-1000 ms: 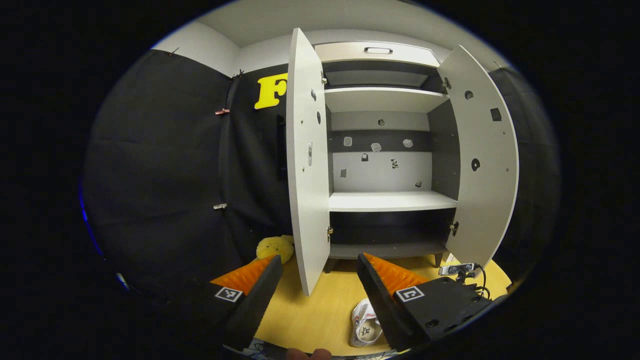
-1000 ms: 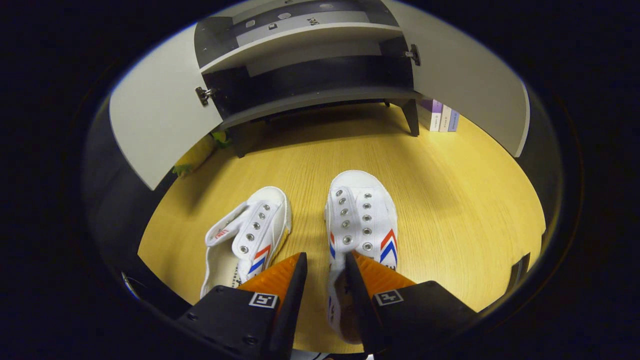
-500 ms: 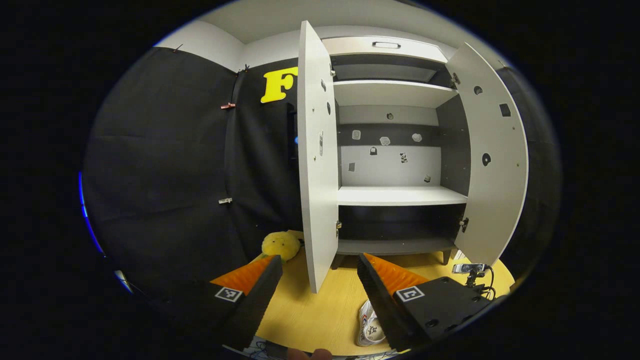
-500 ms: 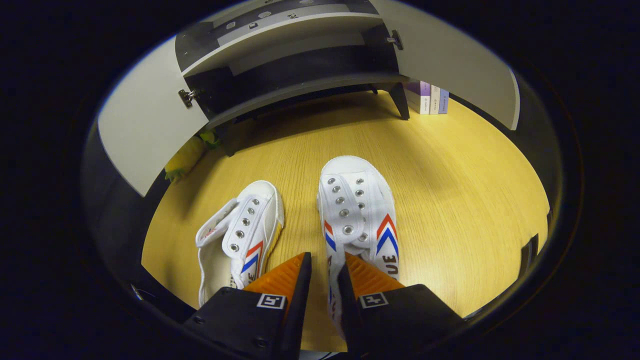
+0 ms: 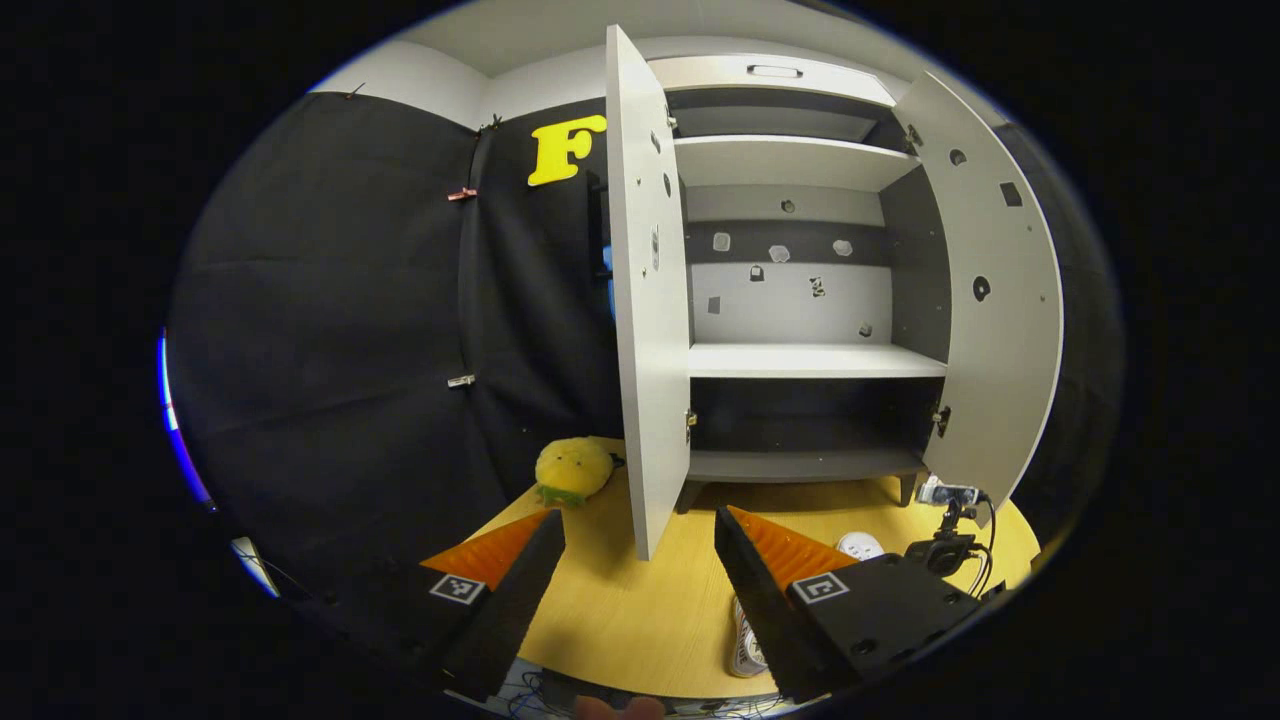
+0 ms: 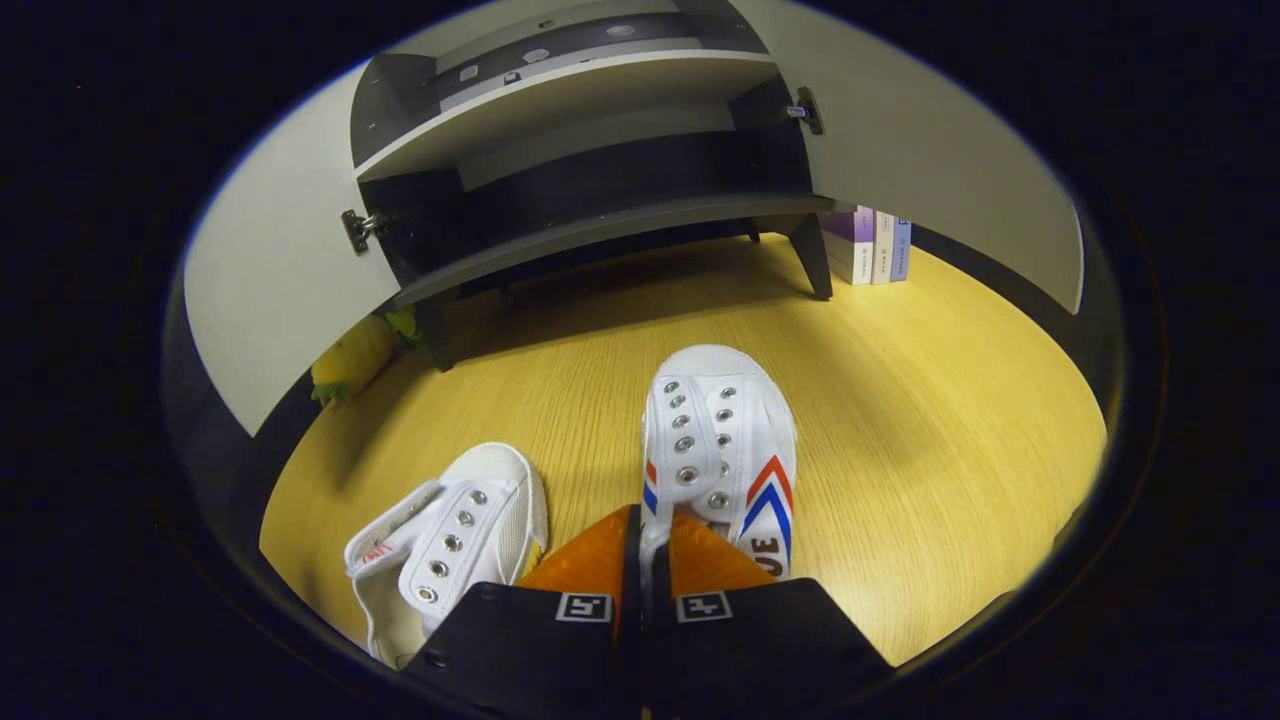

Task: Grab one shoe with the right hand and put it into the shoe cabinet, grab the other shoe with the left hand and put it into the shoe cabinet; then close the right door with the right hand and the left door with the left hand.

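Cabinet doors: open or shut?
Open. Left door and right door both swing outward, exposing empty shelves inside the shoe cabinet.

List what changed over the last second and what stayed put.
The right tool closed its fingers on the inner side wall of the right shoe, which now looks raised off the floor. The left tool drifted, staying open and empty. The other shoe lies where it was, and both cabinet doors stay open.
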A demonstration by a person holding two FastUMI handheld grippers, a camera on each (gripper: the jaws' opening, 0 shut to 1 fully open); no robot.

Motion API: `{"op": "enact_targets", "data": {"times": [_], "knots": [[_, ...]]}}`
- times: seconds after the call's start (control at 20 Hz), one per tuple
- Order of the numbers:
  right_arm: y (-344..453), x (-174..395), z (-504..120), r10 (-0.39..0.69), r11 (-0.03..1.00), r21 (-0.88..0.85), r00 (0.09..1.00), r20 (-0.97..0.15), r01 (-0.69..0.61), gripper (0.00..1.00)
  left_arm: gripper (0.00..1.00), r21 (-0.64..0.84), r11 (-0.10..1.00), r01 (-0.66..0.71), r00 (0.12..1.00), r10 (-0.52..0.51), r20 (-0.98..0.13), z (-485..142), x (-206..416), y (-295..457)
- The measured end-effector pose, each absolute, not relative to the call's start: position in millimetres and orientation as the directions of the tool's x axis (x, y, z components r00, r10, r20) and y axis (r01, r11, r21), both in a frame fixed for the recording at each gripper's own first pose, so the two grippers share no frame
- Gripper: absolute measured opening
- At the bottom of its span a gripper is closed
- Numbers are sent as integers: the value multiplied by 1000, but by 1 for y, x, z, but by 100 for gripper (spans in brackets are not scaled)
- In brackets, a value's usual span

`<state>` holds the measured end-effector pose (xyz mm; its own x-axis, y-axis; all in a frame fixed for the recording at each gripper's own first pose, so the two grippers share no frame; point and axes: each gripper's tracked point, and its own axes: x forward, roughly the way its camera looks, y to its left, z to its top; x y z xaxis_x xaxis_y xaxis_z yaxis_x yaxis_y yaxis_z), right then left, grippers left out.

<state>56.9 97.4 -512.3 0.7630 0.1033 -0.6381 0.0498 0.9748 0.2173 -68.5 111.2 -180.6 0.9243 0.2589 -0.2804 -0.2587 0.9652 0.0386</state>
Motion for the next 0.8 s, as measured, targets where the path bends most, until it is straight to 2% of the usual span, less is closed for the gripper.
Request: {"op": "enact_targets", "data": {"times": [0.05, 0.45, 0.8], "knots": [[97, 60, -511, 125, 970, 238, 758, -641, 41, 5, 95, 39, 966, -257, 924, 258, -282, -181, -67, 110], [83, 56, -423, 230, 935, 352, 810, -540, -30, 5, 95, 36, 969, -243, 936, 244, -254, -170, -58, 107], [93, 65, -293, 261, 917, 389, 872, -413, -90, 4, 95, 40, 976, -213, 954, 217, -208, -145, -48, 96]]}}
